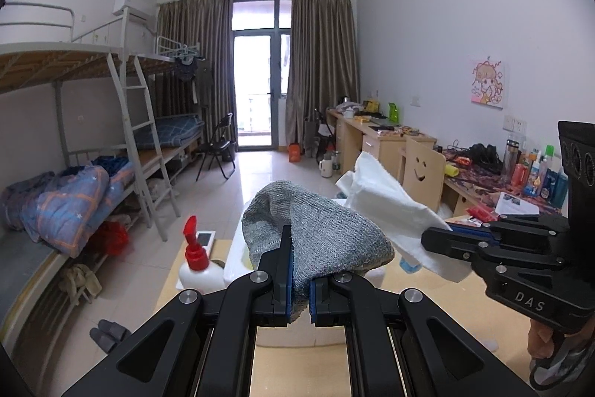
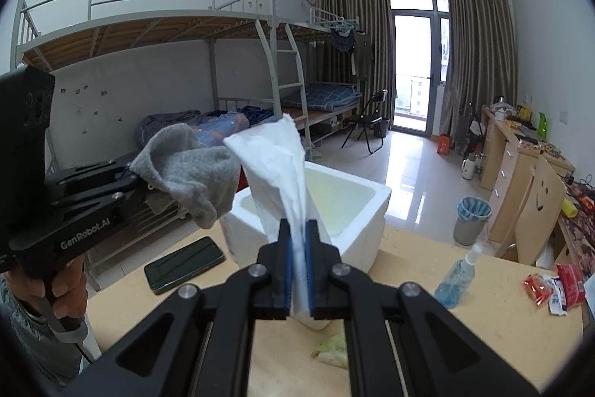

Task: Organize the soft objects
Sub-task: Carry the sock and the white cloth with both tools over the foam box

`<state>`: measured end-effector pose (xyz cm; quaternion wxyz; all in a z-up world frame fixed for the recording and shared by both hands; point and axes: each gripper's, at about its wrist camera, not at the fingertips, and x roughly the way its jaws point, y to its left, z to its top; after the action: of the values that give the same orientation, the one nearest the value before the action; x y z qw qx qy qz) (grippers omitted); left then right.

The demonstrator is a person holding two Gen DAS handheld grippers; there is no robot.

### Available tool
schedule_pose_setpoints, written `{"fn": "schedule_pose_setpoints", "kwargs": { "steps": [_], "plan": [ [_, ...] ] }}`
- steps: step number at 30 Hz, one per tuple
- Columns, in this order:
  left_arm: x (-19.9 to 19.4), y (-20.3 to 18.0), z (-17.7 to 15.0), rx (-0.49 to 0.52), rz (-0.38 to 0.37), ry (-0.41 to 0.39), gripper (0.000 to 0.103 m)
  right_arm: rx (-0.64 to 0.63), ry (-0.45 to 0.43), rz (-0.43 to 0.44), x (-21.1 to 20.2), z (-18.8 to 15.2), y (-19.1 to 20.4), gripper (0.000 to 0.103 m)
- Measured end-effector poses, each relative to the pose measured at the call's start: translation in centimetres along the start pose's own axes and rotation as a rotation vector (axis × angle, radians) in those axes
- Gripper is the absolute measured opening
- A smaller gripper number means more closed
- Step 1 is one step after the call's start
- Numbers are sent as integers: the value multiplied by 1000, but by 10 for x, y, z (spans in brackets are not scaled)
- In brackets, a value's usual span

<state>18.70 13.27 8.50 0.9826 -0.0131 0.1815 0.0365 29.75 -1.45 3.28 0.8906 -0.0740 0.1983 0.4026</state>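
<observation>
The grey knitted cloth (image 1: 316, 229) hangs limp and light, pinched at its edge by the clamped left gripper (image 1: 299, 289). At three o'clock, the right gripper (image 2: 297, 270) pinches a thin white cloth (image 2: 279, 173) above the white foam box (image 2: 366, 229) on the table (image 2: 465, 341).

A shared dormitory bedroom. Metal bunk beds (image 2: 156, 36) (rumpled bedding below) line one wall. Cluttered wooden desks (image 1: 379, 133) face them, curtains (image 1: 319, 62) framing a balcony door (image 1: 256, 80).

Grey cloth (image 1: 316, 229) knitted, rough; white cloth (image 2: 282, 173) soft; box (image 2: 357, 211) matt foam.
</observation>
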Motion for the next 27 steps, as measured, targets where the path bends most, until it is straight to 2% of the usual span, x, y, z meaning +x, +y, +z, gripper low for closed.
{"fn": "schedule_pose_setpoints", "kwargs": {
  "steps": [22,27],
  "plan": [
    [75,23,17,-10,71,50,6,18,50,22,62,21,-19,9],
    [90,26,15,-20,58,79,6,26,70,17,72,21,-23,8]
  ]
}}
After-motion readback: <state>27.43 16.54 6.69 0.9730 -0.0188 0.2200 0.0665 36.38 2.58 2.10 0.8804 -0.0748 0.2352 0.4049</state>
